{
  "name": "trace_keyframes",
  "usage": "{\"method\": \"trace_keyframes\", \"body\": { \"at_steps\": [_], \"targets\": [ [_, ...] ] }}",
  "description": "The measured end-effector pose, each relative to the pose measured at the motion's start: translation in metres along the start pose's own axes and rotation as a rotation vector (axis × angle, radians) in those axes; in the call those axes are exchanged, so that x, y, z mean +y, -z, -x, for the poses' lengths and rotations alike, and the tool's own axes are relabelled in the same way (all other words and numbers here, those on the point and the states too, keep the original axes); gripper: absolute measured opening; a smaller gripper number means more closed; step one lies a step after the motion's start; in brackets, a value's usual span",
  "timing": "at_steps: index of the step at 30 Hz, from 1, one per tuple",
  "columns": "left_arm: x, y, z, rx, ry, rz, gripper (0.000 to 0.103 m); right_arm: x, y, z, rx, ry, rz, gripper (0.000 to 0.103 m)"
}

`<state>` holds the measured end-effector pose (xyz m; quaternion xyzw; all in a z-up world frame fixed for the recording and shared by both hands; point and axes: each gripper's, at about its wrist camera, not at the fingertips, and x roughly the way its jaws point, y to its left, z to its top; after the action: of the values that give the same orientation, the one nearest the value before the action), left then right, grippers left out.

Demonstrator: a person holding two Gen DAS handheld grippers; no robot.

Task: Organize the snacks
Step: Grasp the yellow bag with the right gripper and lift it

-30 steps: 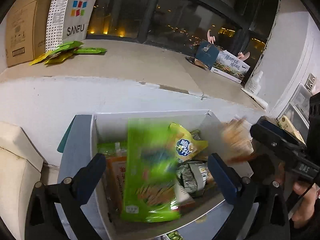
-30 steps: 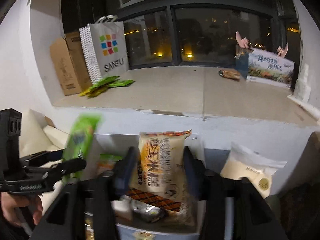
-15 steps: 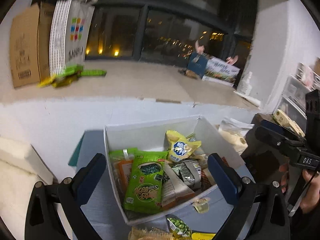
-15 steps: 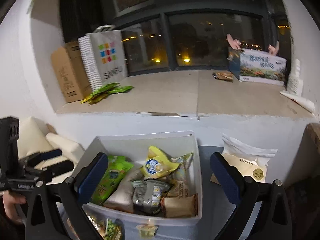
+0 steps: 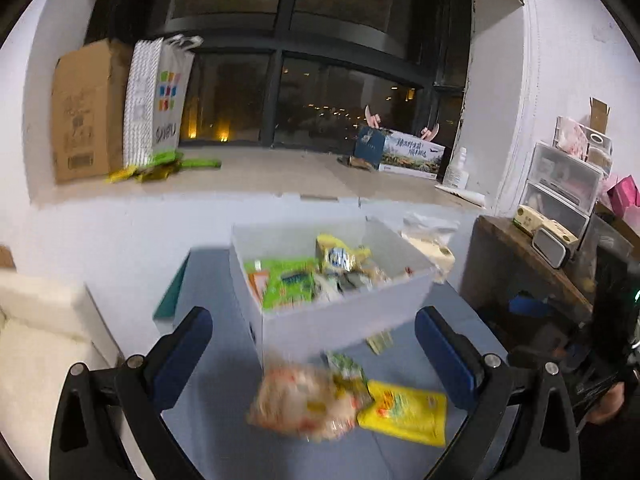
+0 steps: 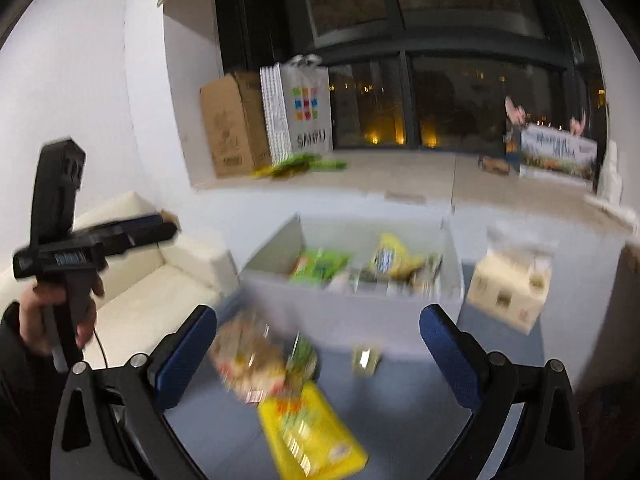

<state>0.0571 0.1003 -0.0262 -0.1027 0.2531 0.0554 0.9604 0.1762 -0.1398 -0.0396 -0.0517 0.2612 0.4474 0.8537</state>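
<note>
Snacks fill the white box straight ahead of your left gripper, whose blue pads are spread wide with nothing between them. In that box you can pick out a green packet near the left side and a yellow bag toward the far wall. On the blue table, just in front of the box, lie a blurred pale orange packet and, touching its right side, a flat yellow packet. A small green packet sits between them and the box.

From your right gripper, also spread wide and holding nothing, the same box stands beyond the pads. The orange packet lies near the left pad, the yellow packet nearer you. A cream bag sits right of the box. Your left hand grips its tool at far left.
</note>
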Motion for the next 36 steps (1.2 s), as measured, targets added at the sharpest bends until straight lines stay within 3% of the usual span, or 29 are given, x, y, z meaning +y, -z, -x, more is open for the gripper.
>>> {"method": "trace_keyframes", "body": {
  "at_steps": [4, 7, 16, 23, 27, 29, 32, 34, 35, 36],
  "targets": [
    [-0.002, 0.039, 0.009, 0.044, 0.009, 0.026, 0.103, 0.008, 0.054, -0.001, 0.076, 0.017, 0.000, 0.103],
    [-0.008, 0.053, 0.014, 0.068, 0.006, 0.005, 0.103, 0.007, 0.080, -0.007, 0.155, -0.018, -0.038, 0.103],
    [-0.021, 0.057, 0.038, 0.039, 0.066, -0.012, 0.103, 0.010, 0.072, -0.015, 0.142, -0.034, -0.010, 0.103],
    [-0.020, 0.063, 0.045, 0.046, 0.059, -0.006, 0.103, 0.017, 0.074, -0.081, 0.331, -0.072, 0.139, 0.103],
    [-0.016, 0.068, 0.044, 0.062, 0.046, -0.016, 0.103, 0.019, 0.089, -0.121, 0.421, -0.047, 0.225, 0.103],
    [-0.014, 0.070, 0.043, 0.067, 0.036, -0.019, 0.103, 0.016, 0.095, -0.135, 0.464, -0.071, 0.219, 0.103],
    [-0.013, 0.074, 0.038, 0.086, 0.035, -0.010, 0.103, 0.012, 0.103, -0.152, 0.519, -0.033, 0.219, 0.103],
    [-0.014, 0.077, 0.036, 0.089, 0.033, -0.018, 0.103, 0.009, 0.109, -0.155, 0.526, -0.033, 0.203, 0.099],
    [-0.015, 0.078, 0.035, 0.093, 0.038, -0.022, 0.103, 0.010, 0.109, -0.154, 0.511, -0.027, 0.213, 0.088],
    [-0.015, 0.079, 0.032, 0.103, 0.036, -0.023, 0.103, 0.011, 0.110, -0.149, 0.494, -0.047, 0.227, 0.069]
  ]
}}
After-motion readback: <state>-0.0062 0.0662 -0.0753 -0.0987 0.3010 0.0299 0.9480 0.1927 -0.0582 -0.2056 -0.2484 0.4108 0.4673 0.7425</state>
